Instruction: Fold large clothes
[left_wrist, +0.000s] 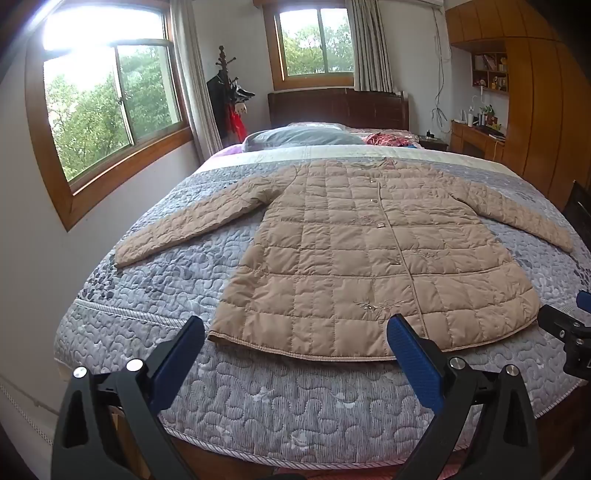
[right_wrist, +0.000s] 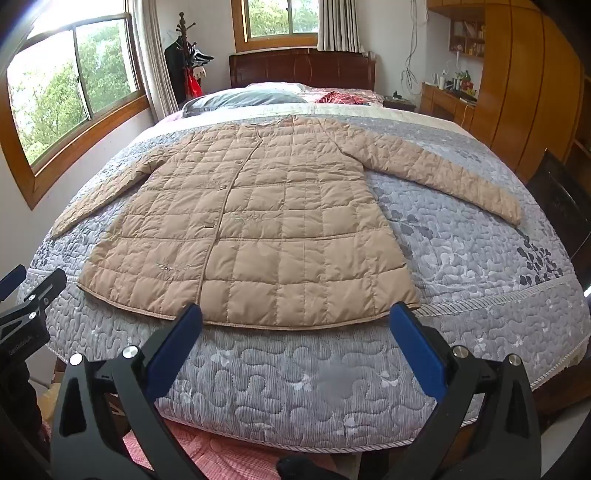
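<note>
A tan quilted coat (left_wrist: 365, 254) is being kept spread flat, front up and sleeves out, across the middle of the frame on a grey patterned bedspread (left_wrist: 258, 402), apparently so the folds can start from a smooth layout. The left gripper (left_wrist: 295, 354) and right gripper (right_wrist: 295, 343) are being held at the lower edge of their frames, jaws fully apart and empty, angled down toward the hem (right_wrist: 295, 325), not touching it.
</note>
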